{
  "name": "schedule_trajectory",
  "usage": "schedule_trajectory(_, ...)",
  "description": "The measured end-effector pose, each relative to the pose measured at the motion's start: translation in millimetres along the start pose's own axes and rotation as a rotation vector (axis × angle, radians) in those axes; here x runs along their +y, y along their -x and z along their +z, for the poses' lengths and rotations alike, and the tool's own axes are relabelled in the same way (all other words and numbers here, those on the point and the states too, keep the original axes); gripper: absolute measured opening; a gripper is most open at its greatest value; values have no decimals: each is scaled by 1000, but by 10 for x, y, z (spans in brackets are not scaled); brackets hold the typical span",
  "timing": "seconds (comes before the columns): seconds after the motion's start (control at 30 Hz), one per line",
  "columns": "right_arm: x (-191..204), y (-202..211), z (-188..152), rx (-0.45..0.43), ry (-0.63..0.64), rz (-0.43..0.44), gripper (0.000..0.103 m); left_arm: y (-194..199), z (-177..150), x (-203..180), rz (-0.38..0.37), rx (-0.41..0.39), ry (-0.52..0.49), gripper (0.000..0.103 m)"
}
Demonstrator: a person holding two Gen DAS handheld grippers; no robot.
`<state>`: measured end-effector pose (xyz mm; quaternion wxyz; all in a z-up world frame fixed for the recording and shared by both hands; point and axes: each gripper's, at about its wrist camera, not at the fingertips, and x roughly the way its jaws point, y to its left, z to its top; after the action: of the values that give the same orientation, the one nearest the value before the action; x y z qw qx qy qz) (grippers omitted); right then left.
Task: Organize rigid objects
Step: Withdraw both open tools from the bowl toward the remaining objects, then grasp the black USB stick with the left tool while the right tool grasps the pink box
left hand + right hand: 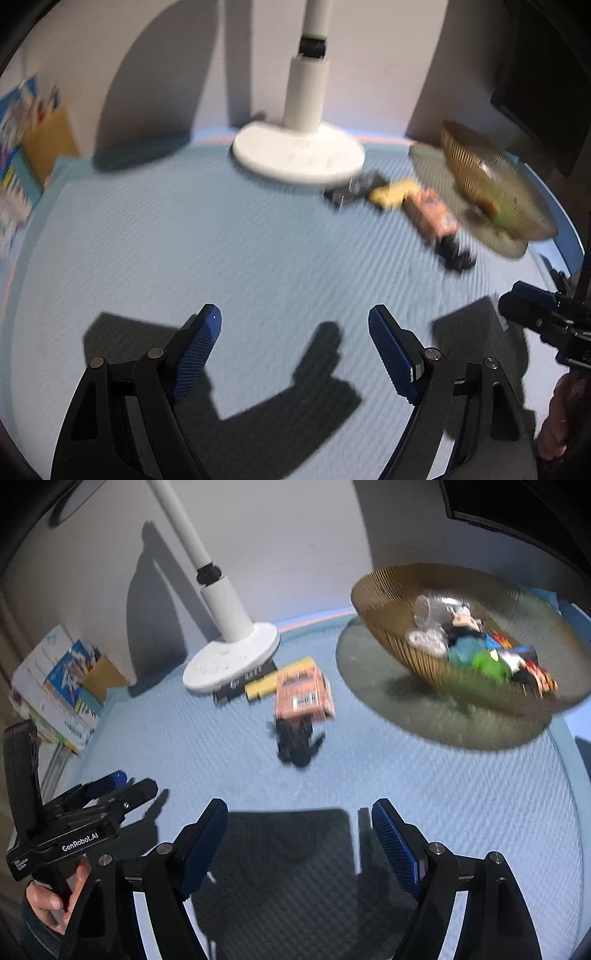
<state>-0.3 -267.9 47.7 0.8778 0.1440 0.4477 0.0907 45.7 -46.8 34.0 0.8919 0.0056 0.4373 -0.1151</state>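
On the pale blue mat lie an orange box (303,695) (430,212), a yellow bar (263,686) (391,192), a flat black item (236,686) (351,190) and a small black figure (298,740) (453,254). A ribbed golden bowl (388,590) (465,162) at the right holds a glass, a green piece and several small toys. My right gripper (299,812) hangs open over bare mat, well short of the black figure. My left gripper (294,319) also stands open with nothing between its fingers, far left of the objects.
A white lamp base (231,659) (299,157) with its pole stands at the back beside the black item. The bowl rests on a round greenish pad (369,679). Books and a box (62,679) lean against the wall at the left. A dark screen (543,103) is at the far right.
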Motion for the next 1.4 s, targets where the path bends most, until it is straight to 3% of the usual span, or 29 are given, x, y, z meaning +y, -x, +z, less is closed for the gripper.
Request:
schedule_trajectory(0.2,137,-279,401,12,48,-57,79,-251,534,-183,-30,-12,-120,77)
schedule_trajectory(0.27,134,-406,466,19,55,-87,78,-371,589,-231,-44,5,-141,70)
schedule_trajectory(0.43,64,-668,621,39,37,-122,78,-567,587,-301,-74,25,-169,69)
schedule_trajectory(0.5,77,-773,678,56,56,-165,70,-675,628,-317,-78,46,-171,67)
schedule_trajectory(0.53,78,-814,695,65,65,-170,59,-720,646,-319,-85,55,-171,67)
schedule_trajectory(0.67,104,-915,712,68,112,-207,45,-868,707,-345,-127,65,-161,67)
schedule_trajectory(0.83,76,-891,685,65,145,-197,42,-863,650,-470,-190,54,-218,55)
schedule_trajectory(0.93,21,-798,624,60,141,-178,42,-769,536,-607,-278,81,-305,51)
schedule_trajectory(1.0,-2,-760,572,52,148,-182,42,-723,514,-670,-248,63,-346,51)
schedule_trajectory(1.1,5,-749,545,37,157,-188,42,-826,623,-591,-193,75,-290,51)
schedule_trajectory(1.2,18,-763,550,33,169,-191,42,-904,720,-494,-200,82,-243,44)
schedule_trajectory(1.3,24,-787,547,20,176,-185,42,-953,760,-546,-159,71,-282,30)
schedule_trajectory(1.4,14,-796,555,14,174,-180,42,-973,763,-612,-134,53,-308,30)
